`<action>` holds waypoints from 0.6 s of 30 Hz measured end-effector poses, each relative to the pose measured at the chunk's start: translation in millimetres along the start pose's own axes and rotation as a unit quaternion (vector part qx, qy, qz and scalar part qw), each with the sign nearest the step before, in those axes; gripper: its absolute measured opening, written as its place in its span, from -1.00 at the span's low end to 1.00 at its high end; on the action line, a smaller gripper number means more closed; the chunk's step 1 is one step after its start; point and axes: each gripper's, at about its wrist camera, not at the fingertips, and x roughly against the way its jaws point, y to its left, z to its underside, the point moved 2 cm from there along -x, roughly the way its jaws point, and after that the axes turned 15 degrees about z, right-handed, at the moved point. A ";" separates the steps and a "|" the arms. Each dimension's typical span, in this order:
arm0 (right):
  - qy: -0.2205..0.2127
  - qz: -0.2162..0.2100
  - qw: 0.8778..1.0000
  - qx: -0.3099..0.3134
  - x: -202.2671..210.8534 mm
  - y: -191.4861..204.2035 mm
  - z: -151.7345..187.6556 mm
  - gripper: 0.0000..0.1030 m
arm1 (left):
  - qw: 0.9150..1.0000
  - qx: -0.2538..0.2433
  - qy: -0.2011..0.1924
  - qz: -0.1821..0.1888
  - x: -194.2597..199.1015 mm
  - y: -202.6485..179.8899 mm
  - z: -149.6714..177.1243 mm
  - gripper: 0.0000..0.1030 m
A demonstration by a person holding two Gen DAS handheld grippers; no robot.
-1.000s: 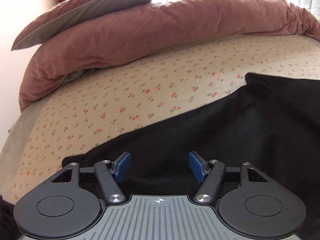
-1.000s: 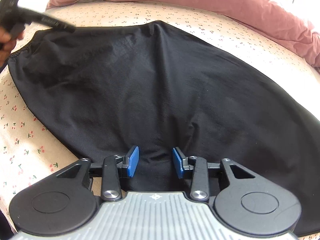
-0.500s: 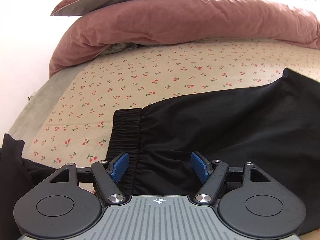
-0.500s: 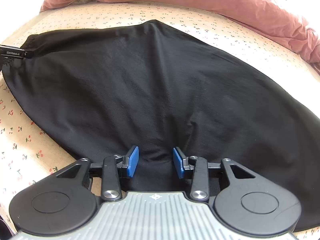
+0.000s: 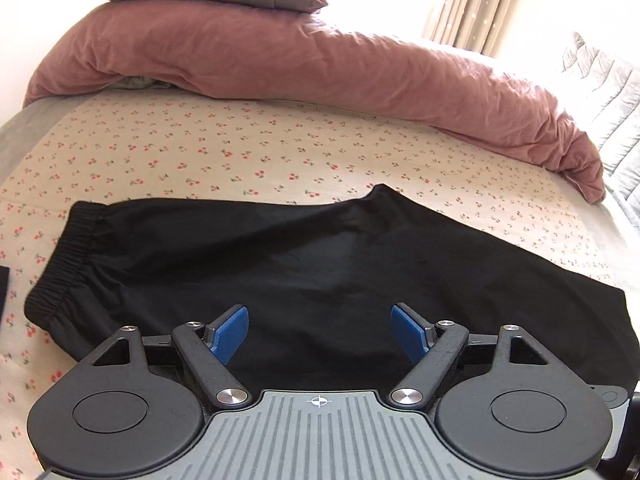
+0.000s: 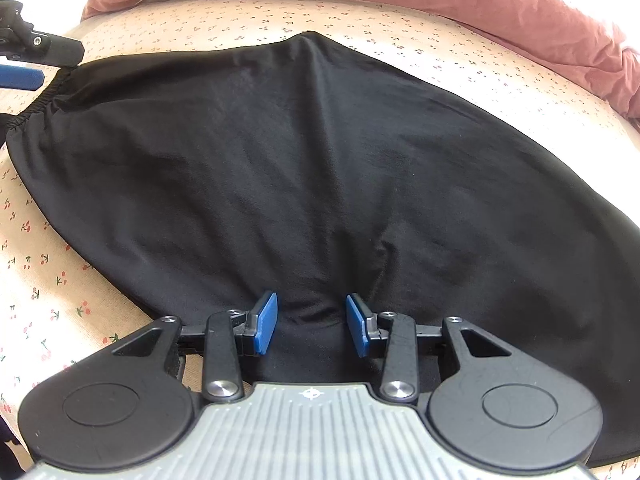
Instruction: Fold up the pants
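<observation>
The black soft-fabric pants [image 5: 320, 256] lie spread on the cherry-print cotton bedsheet [image 5: 224, 152], reaching ahead of both claws. The left gripper [image 5: 319, 330] has just been opening; its jaws stand wide above the cloth, pinching nothing, with the ribbed elastic waistband [image 5: 64, 264] to its left. The right gripper [image 6: 311, 322] stands narrow, a bunched ridge of pants between its blue pads; whether they press it, I cannot tell.
</observation>
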 end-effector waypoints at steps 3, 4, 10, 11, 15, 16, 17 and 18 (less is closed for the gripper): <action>0.001 0.010 1.000 -0.001 -1.0 2.8 -0.1 -0.31 | 0.999 0.025 0.027 0.016 -35.6 13.6 18.8 0.56; 0.001 0.015 1.000 -0.001 -1.3 4.5 0.2 -0.31 | 0.998 0.037 0.038 0.016 -49.7 22.9 27.2 0.53; 0.009 0.026 0.999 -0.019 -3.0 7.4 -0.5 -0.28 | 0.999 0.025 0.035 0.028 -61.0 35.2 48.0 0.55; 0.013 0.028 0.999 -0.024 -3.5 7.7 -1.6 -0.28 | 0.999 0.026 0.031 0.033 -59.5 38.6 49.8 0.55; 0.026 0.044 0.998 -0.045 -0.6 9.9 -0.7 -0.26 | 0.998 0.033 0.022 0.054 -54.7 46.1 50.4 0.56; 0.034 0.045 0.997 -0.052 0.6 9.1 -0.9 -0.21 | 0.997 0.042 0.019 0.056 -54.3 48.2 49.5 0.56; 0.045 0.042 0.996 -0.059 1.7 8.6 -2.2 -0.16 | 0.997 0.049 0.017 0.057 -54.6 49.2 48.4 0.56; 0.054 0.038 0.996 -0.060 3.2 8.4 -4.0 -0.06 | 0.997 0.049 0.018 0.056 -55.2 48.4 47.8 0.56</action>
